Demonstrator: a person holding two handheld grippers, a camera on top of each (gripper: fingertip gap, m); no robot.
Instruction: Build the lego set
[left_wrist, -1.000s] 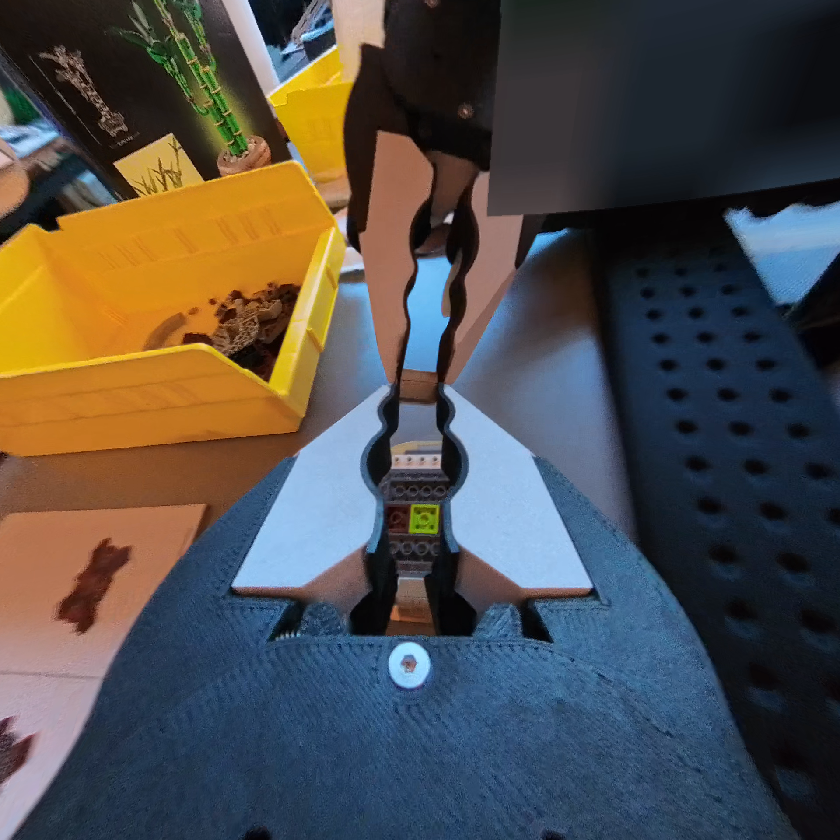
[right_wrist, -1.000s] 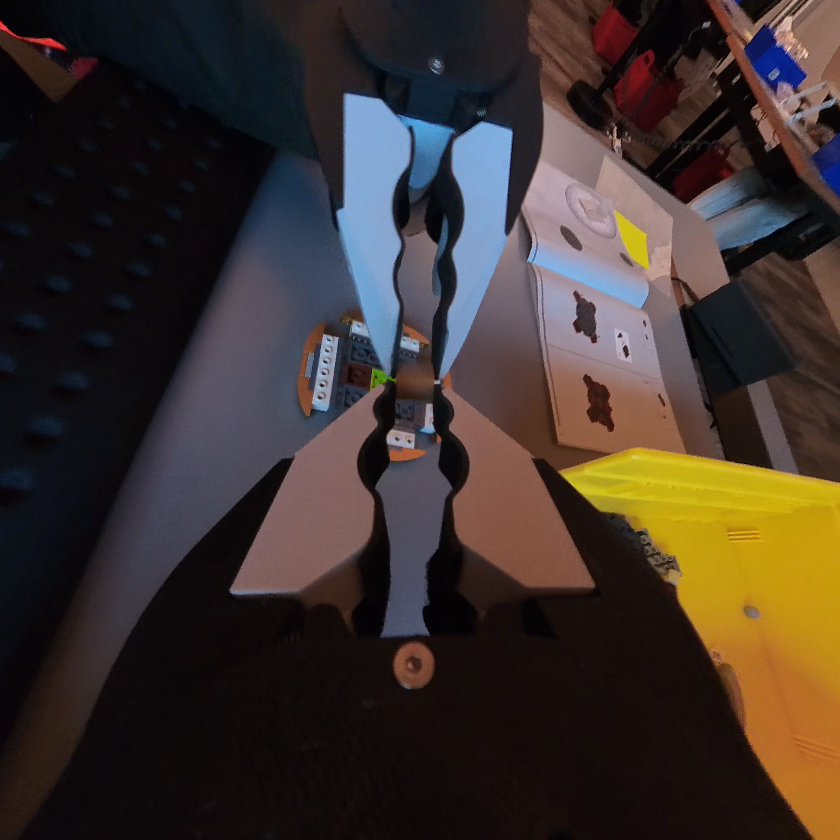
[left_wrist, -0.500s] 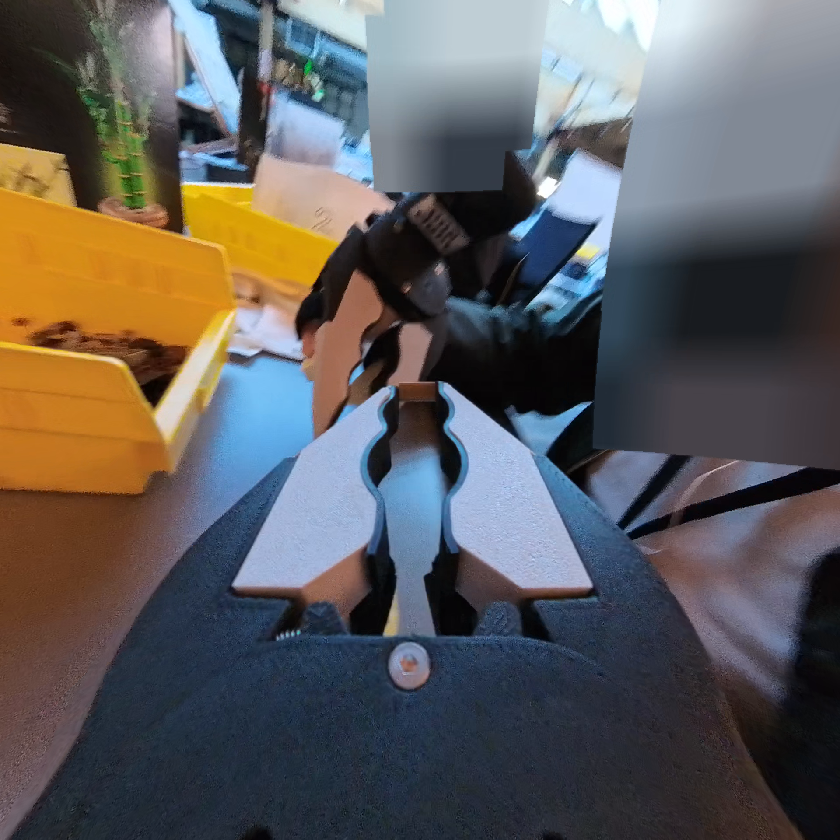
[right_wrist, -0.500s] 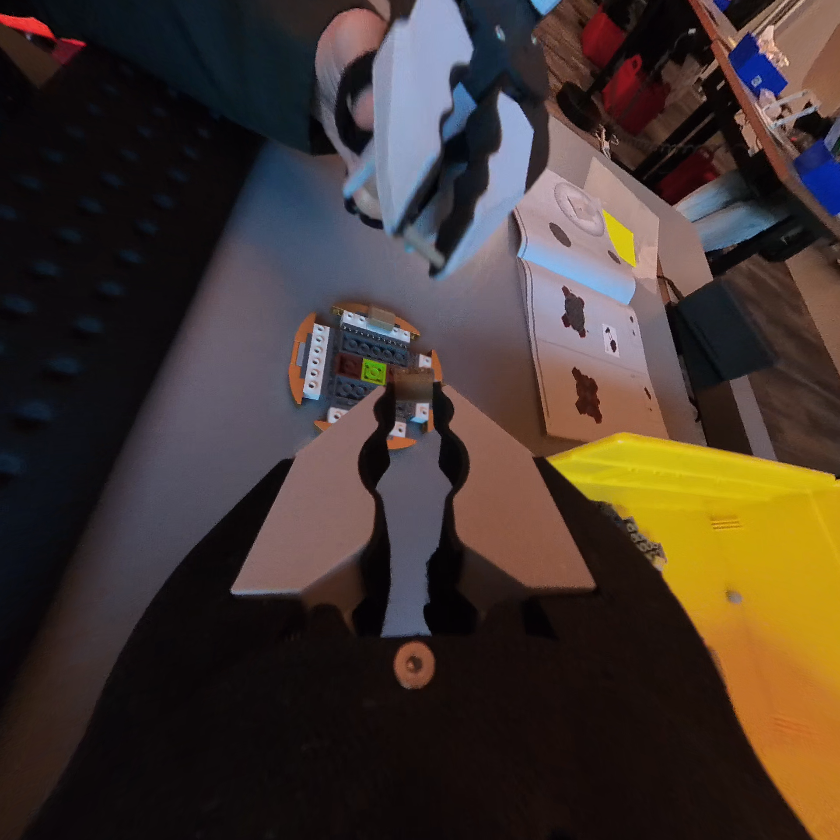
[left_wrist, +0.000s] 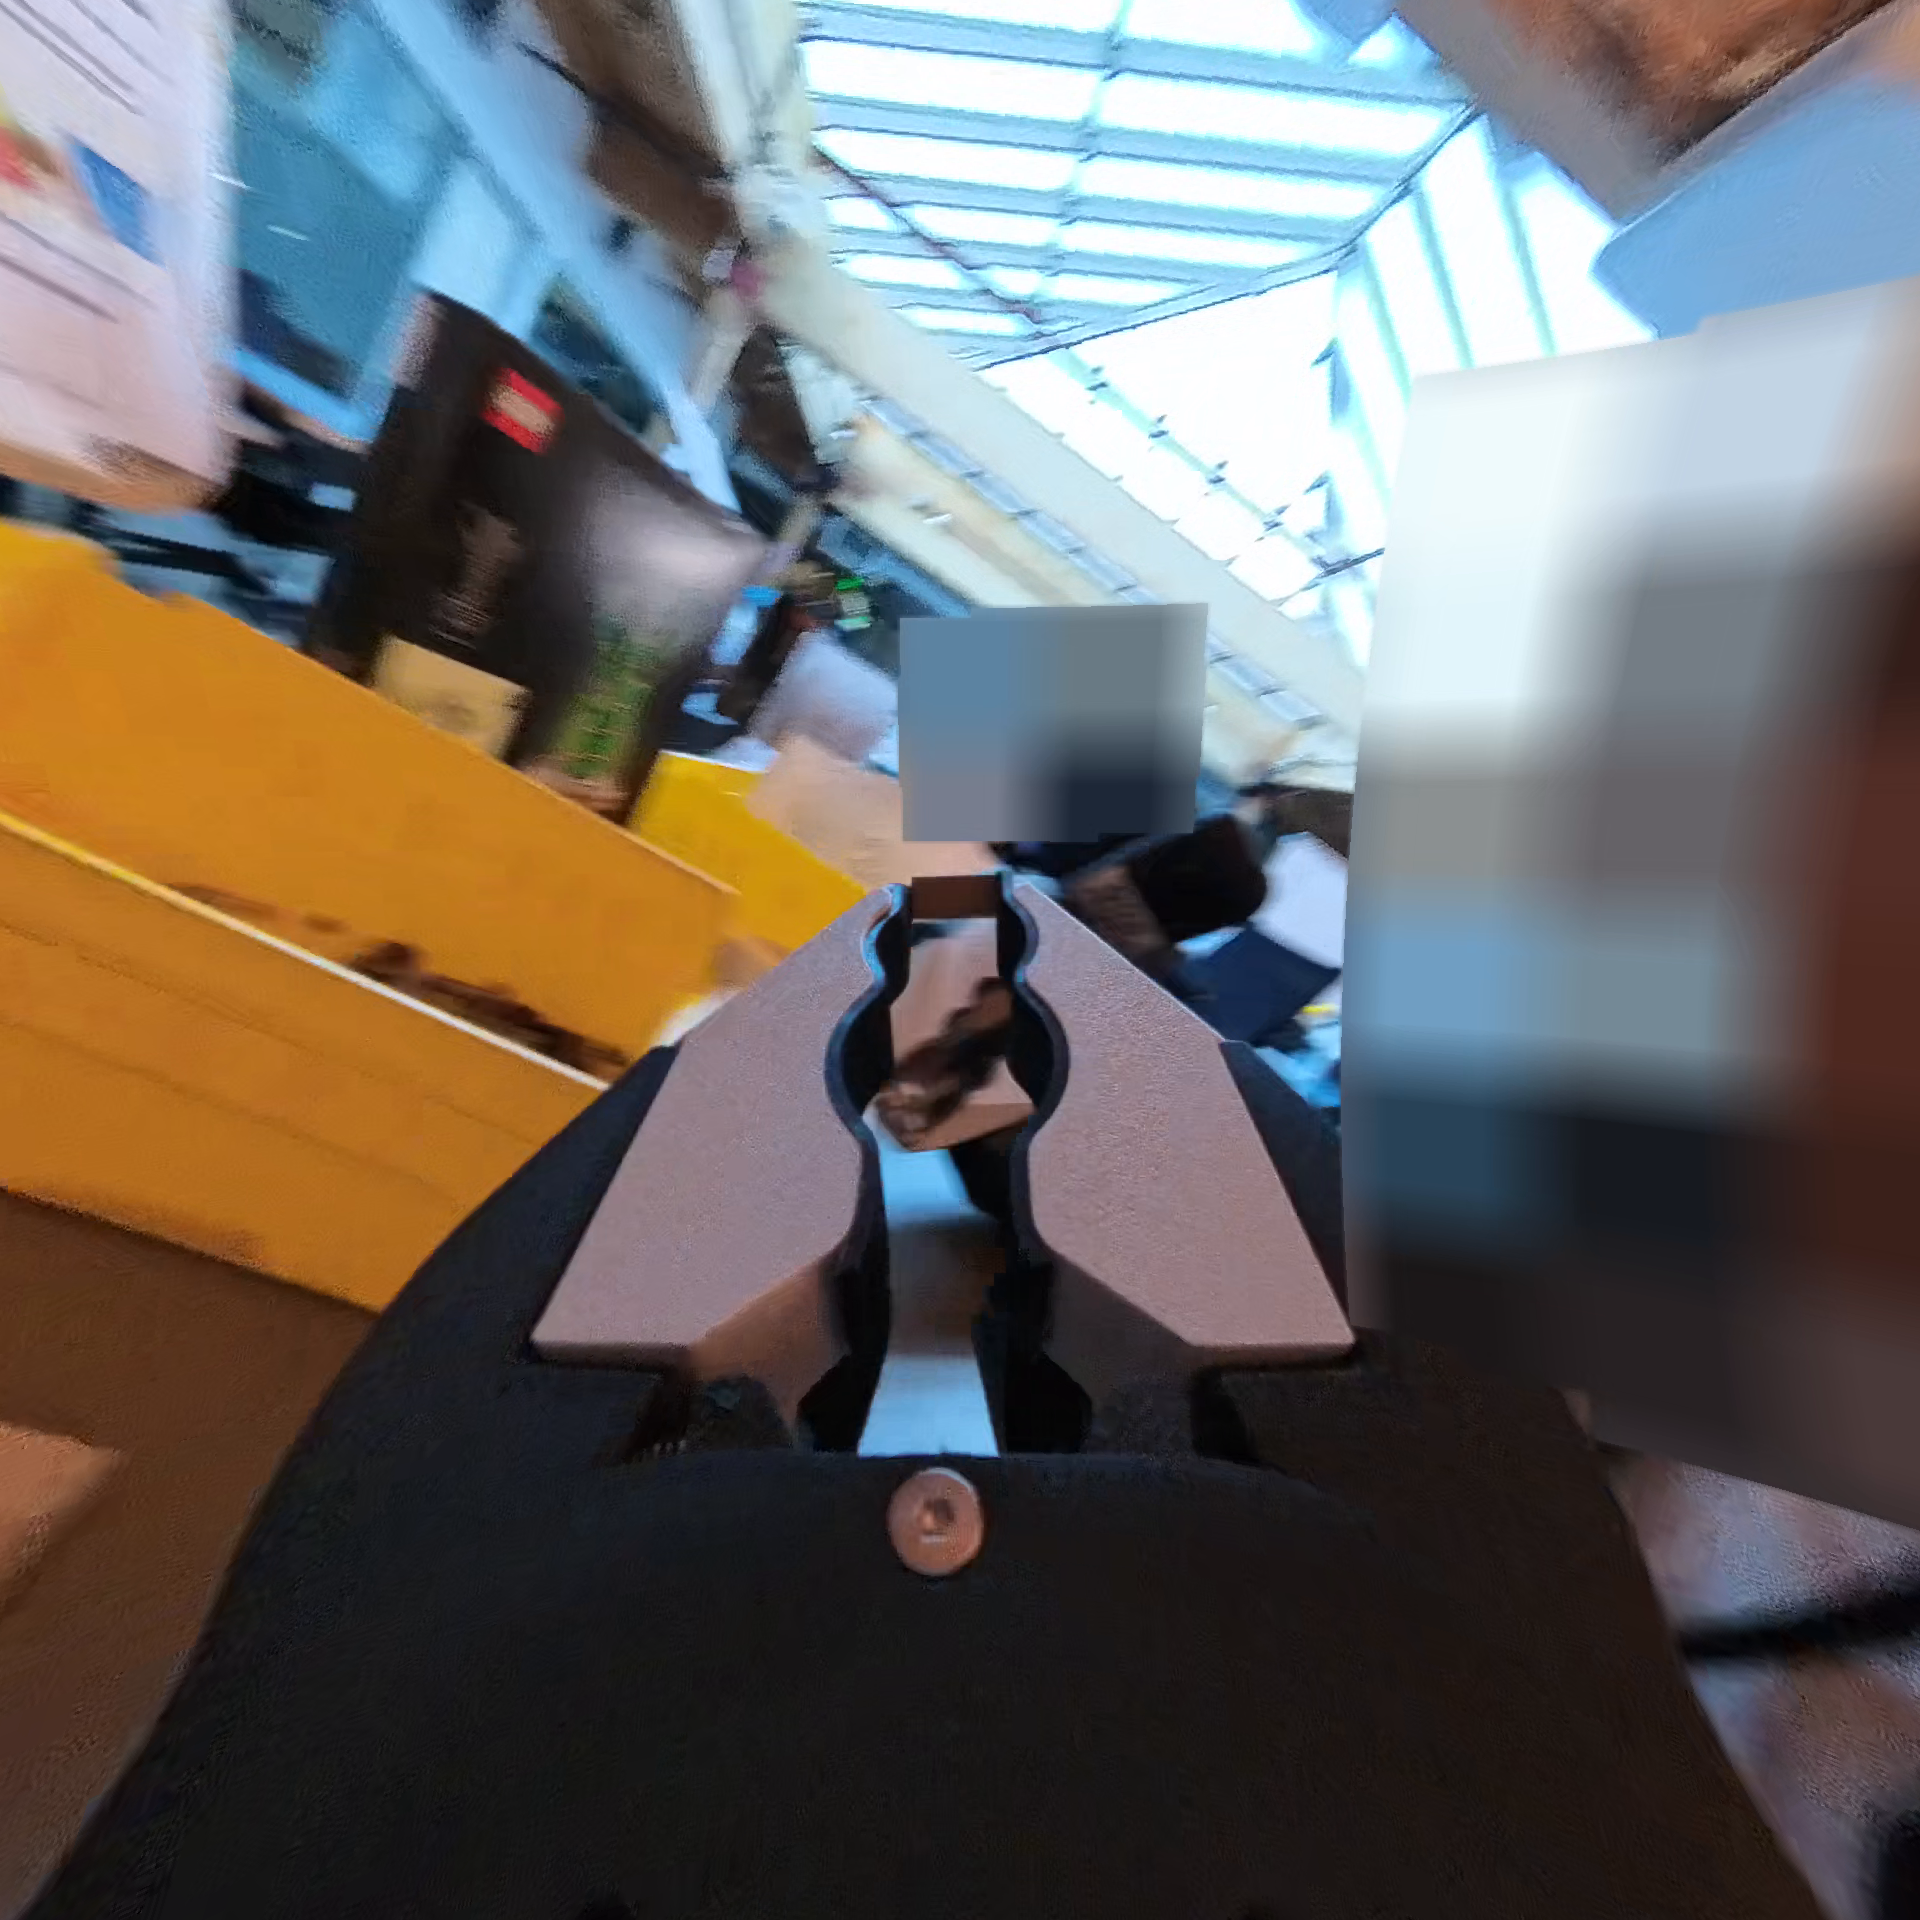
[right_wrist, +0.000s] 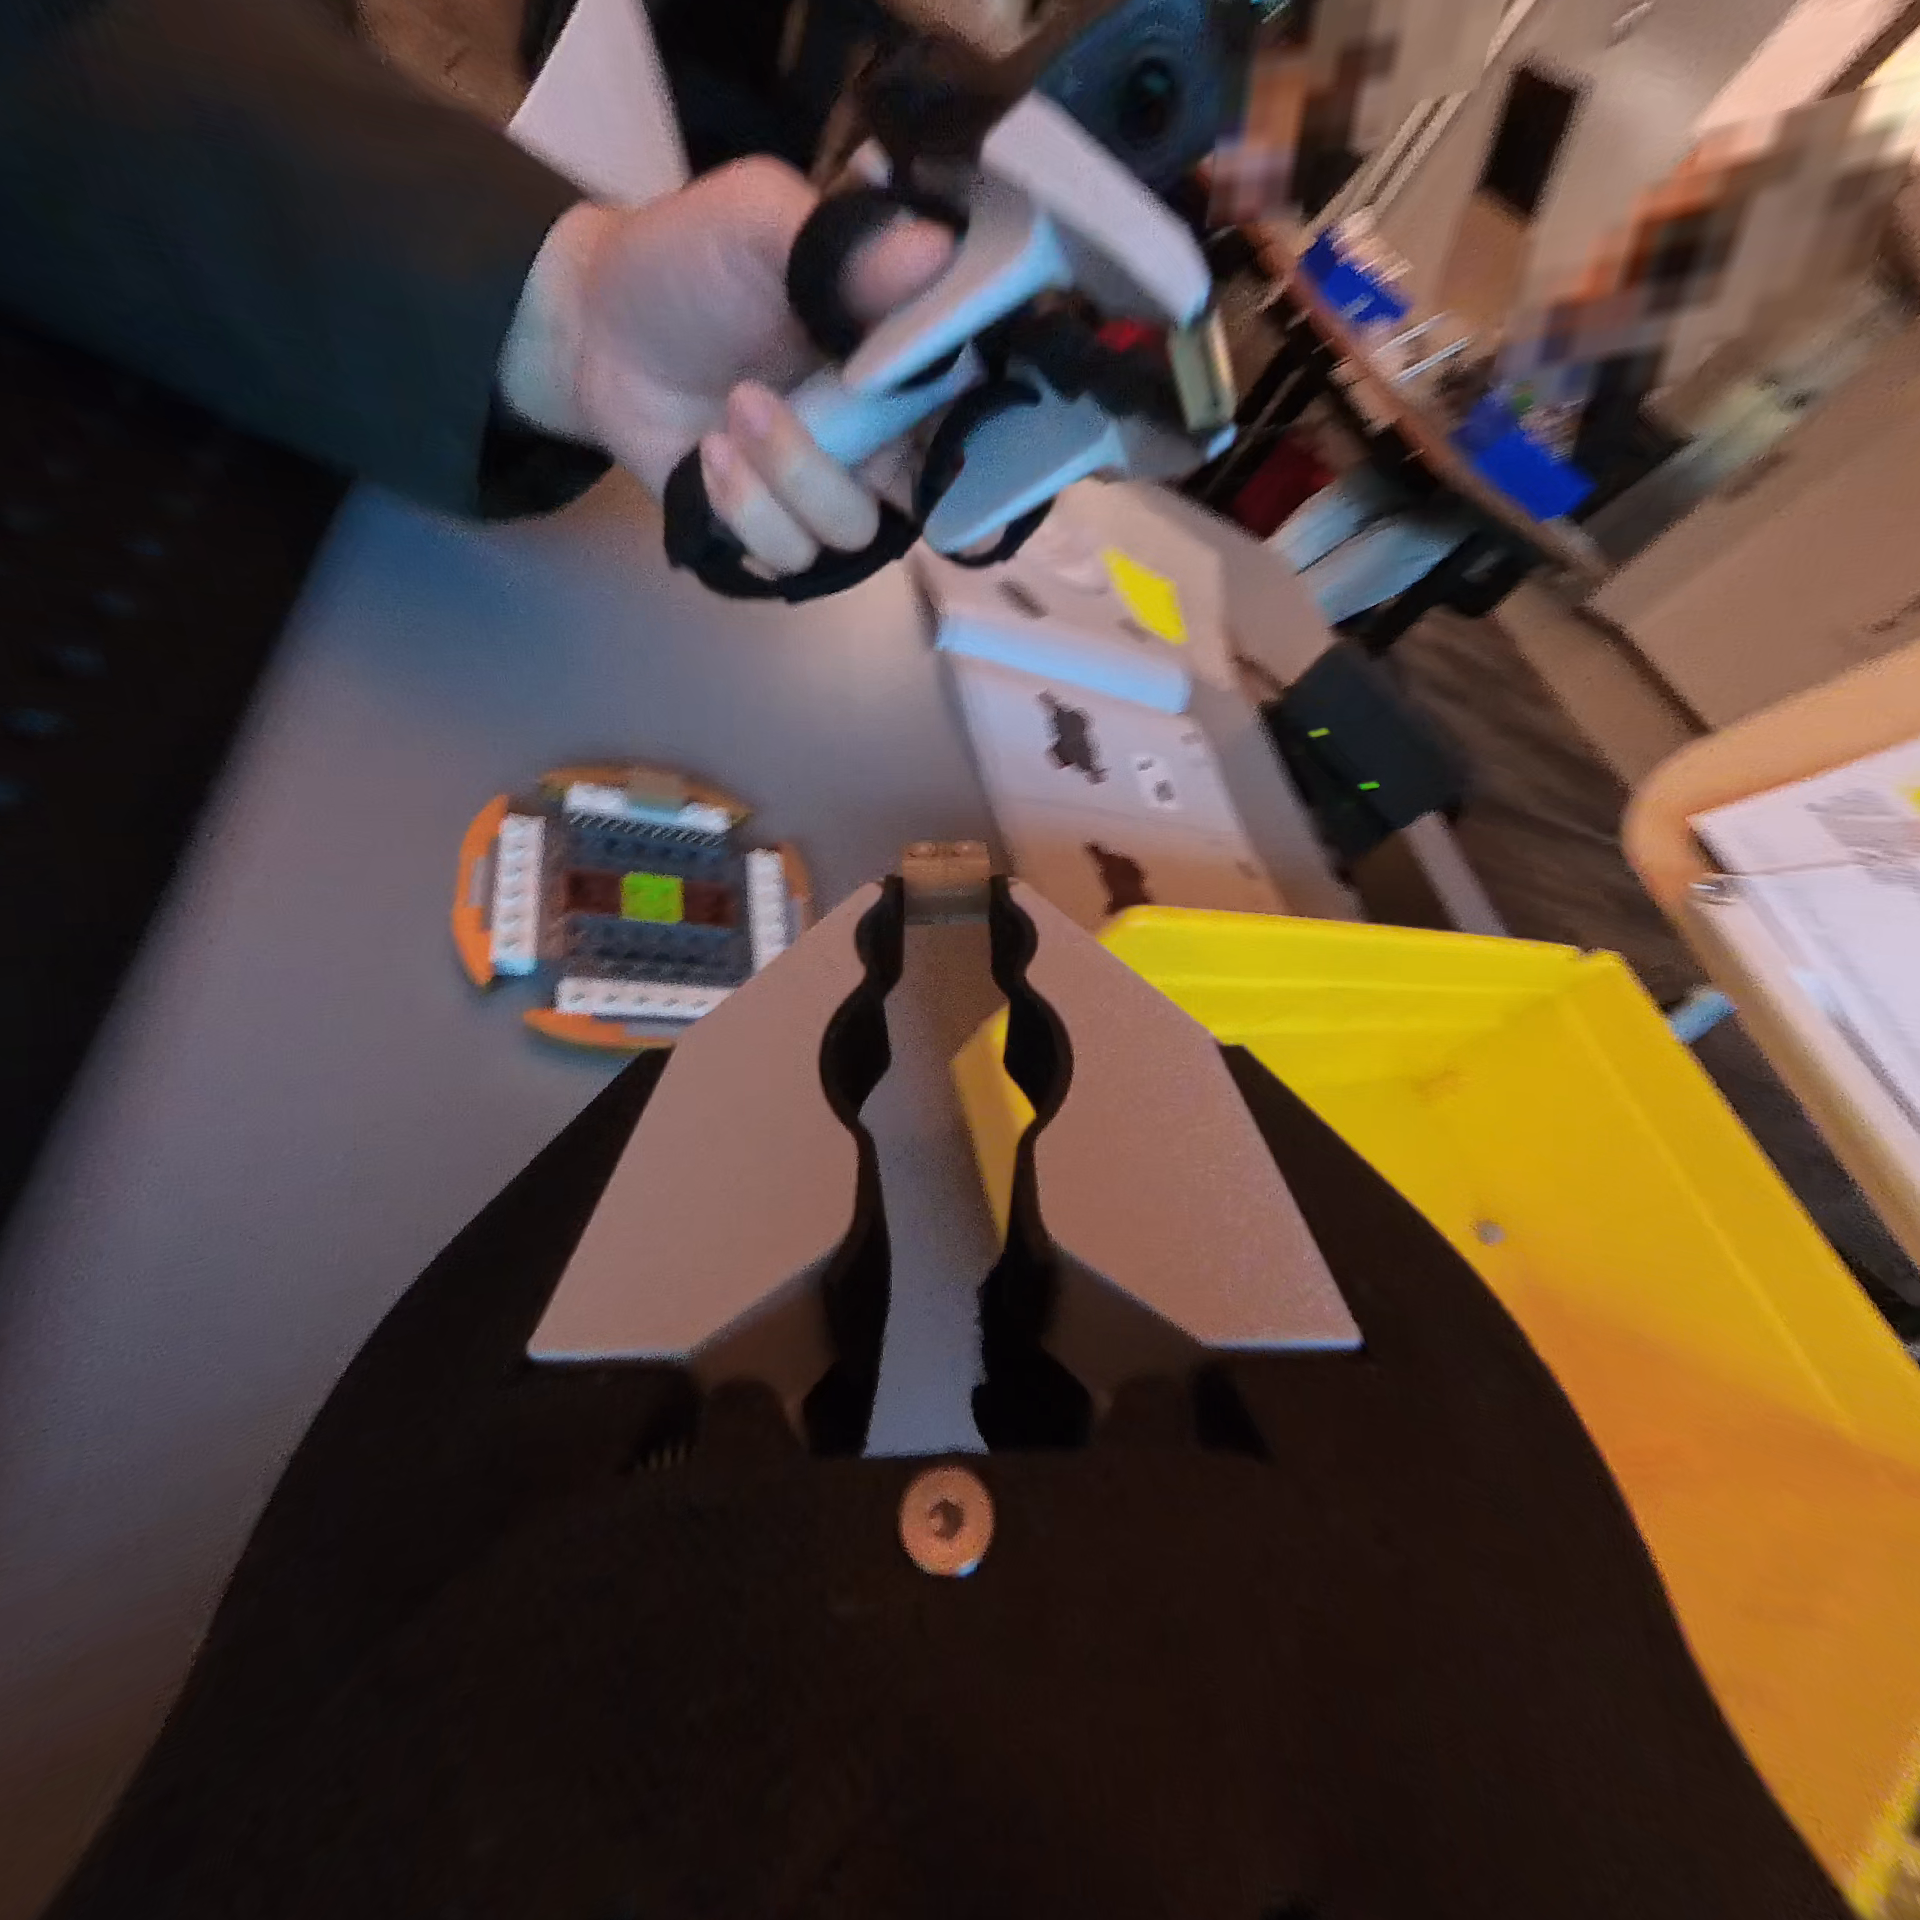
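Observation:
The round lego build (right_wrist: 634, 904), with an orange rim, white and grey bricks and a lime centre, lies on the grey table. My right gripper (right_wrist: 943, 896) is shut on a small tan piece (right_wrist: 943, 864), to the right of the build and above the table. My left gripper (left_wrist: 954, 904) is shut on a small tan-brown piece (left_wrist: 954, 894) and is tilted up towards the ceiling. In the right wrist view a hand holds the left gripper (right_wrist: 1195, 353) high above the table, beyond the build. Both views are blurred.
A yellow bin (right_wrist: 1455, 1091) stands right of my right gripper. The open instruction booklet (right_wrist: 1091, 748) lies beyond it. Another yellow bin (left_wrist: 260, 852) holding brown pieces is at the left. A black perforated mat (right_wrist: 125, 623) borders the table. About 10 cm separates my left fingertips from my right.
My left gripper has lifted off the build and swung upward with its tan piece. My right gripper has drawn back and to the right of the build, now holding a tan piece.

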